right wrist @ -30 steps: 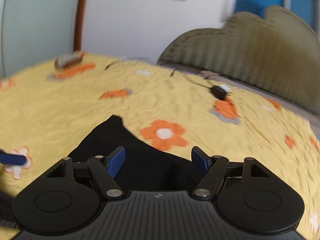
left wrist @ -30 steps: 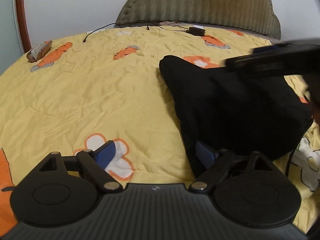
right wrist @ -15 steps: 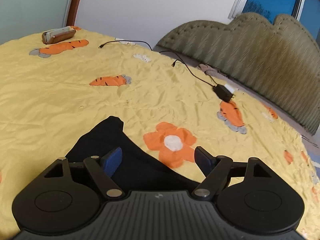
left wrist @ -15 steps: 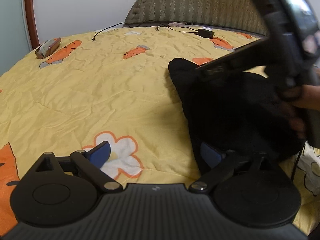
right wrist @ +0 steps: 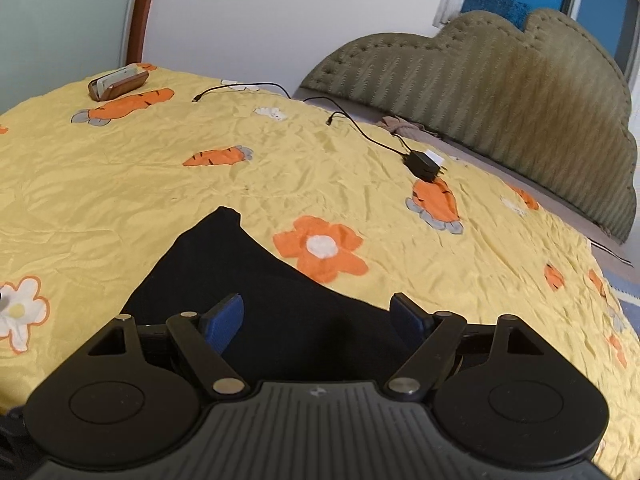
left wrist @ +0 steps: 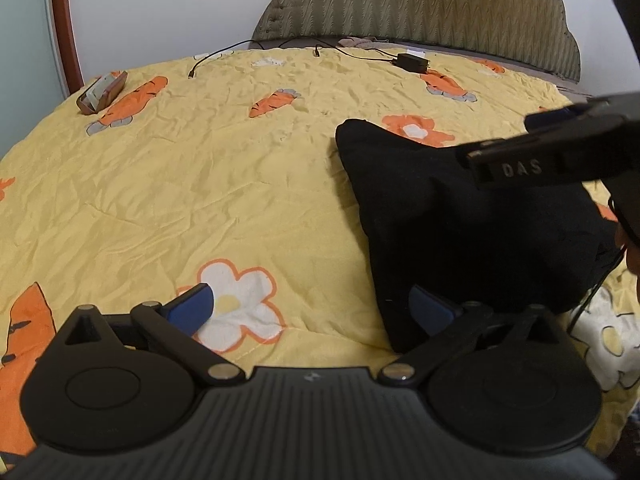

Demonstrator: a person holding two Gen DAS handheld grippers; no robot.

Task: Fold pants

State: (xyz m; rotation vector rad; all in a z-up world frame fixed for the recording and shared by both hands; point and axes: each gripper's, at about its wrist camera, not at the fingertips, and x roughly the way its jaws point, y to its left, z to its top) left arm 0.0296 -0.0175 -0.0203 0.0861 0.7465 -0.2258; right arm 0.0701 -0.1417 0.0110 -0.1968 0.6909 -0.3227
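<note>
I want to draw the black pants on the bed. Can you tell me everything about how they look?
The black pants are plain dark soft cloth with no pattern visible, folded into a compact bundle that narrows to one corner pointing toward the headboard. They lie flat on the yellow bedspread with carrots and flowers, beside an orange flower print. Neither pair of tongs grips them: the left tongs straddle their near edge, and the right tongs hang open above them.

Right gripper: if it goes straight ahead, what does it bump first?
Probably the black pants. The right gripper points down at them, jaws open, nothing between.
</note>
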